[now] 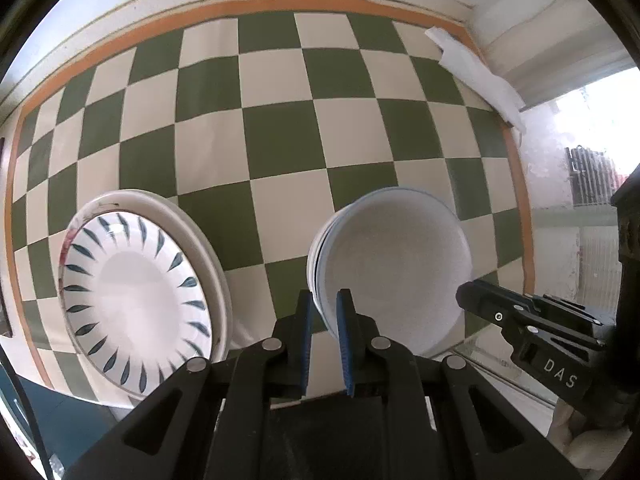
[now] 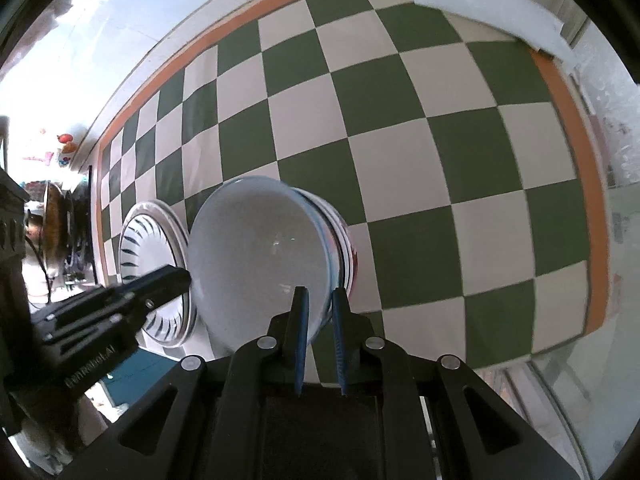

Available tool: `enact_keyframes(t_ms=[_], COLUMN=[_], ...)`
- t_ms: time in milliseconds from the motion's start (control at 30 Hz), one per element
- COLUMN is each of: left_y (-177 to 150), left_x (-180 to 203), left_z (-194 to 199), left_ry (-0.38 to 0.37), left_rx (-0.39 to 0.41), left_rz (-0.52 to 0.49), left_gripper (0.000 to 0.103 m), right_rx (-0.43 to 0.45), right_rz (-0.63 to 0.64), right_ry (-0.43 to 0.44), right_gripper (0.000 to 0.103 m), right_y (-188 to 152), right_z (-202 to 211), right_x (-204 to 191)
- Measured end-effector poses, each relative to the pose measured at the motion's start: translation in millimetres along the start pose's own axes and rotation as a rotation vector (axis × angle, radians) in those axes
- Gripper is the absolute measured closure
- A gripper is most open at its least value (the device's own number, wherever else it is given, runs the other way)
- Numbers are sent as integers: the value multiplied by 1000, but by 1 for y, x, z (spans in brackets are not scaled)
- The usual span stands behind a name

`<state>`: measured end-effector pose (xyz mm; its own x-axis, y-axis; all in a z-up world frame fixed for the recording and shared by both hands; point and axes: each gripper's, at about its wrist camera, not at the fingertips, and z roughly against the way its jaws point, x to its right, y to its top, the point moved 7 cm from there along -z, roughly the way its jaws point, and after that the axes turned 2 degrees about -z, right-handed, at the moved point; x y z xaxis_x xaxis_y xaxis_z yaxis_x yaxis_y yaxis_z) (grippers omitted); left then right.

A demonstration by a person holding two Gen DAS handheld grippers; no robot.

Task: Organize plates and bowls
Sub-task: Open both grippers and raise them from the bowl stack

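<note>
Both tools (image 1: 324,312) (image 2: 320,308) on top bowl (image 1: 400,264) (image 2: 260,256) — stacked bowls.

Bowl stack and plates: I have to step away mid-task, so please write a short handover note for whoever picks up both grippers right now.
Left gripper: shut on the near-left rim of the bowl stack.
Right gripper: shut on the stack's near-right rim.
Things: bowls nested in one stack; patterned plate on top of a white plate, just left of the bowls, all on the checkered mat.
Done: bowls nested, plates stacked.
Left: whether the stack is lifted can't be told; move or set it down, then release both.
</note>
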<state>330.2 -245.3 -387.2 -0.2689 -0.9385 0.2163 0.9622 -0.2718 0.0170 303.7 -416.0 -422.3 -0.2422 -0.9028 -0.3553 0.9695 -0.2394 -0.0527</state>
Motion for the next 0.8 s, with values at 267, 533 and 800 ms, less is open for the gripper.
enact_keyframes(t_ms=[267,533,800], left_y=[-23,-29,-44], left_x=[6,5,9], left_z=[41,82,122], left_ry=[-12,11,15], left_rx=[37,159,208], left_rz=[-43,-80,-100], left_gripper=[66,15,14], right_rx=[61,164,237], right_rz=[43,98,122], right_ry=[1,-64,-72], right_gripper=[70,24,16], right_y=[-31,-54,-73], right_z=[46,94,138], right_x=[-21,-31,-42])
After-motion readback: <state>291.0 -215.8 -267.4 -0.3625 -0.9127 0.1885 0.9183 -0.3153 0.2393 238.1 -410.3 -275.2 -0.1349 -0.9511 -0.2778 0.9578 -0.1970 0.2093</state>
